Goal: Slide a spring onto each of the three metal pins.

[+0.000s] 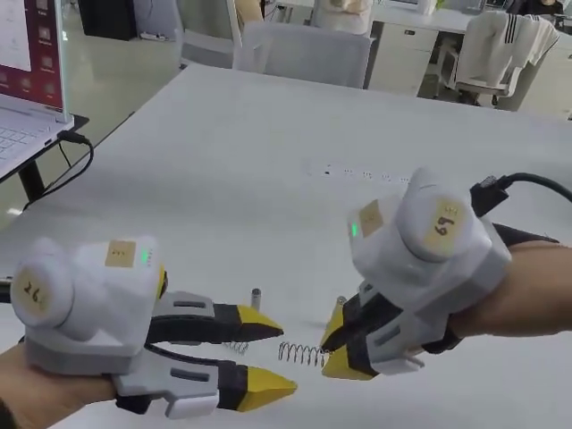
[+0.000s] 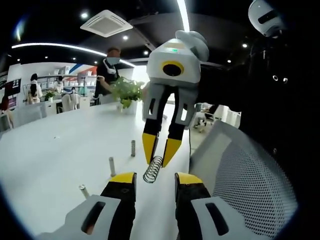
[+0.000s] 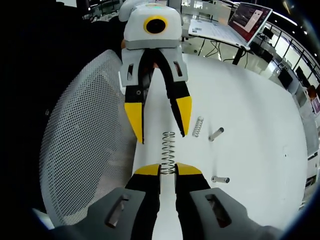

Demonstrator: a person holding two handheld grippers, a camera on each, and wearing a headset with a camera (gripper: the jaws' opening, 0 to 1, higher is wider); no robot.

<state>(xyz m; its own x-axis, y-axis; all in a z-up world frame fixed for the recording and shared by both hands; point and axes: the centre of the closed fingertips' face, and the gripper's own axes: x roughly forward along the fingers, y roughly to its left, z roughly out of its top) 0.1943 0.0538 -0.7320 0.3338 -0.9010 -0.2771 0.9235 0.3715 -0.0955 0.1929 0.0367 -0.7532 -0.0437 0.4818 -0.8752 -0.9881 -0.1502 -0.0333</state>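
My right gripper (image 3: 167, 170) pinches spring (image 3: 168, 147) by one end; left gripper (image 2: 156, 177) open, empty. Light, bendy, squashable: I'd hold mid-coil, gently.

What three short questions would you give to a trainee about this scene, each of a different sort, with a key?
1. True or false: the right tool is shut on a spring.
2. How many pins on the table are bare, with no spring on them? A) one B) two C) three
3. Fill in the missing word: the jaws of the left tool are ____.
Key: 1 true. 2 B. 3 open.
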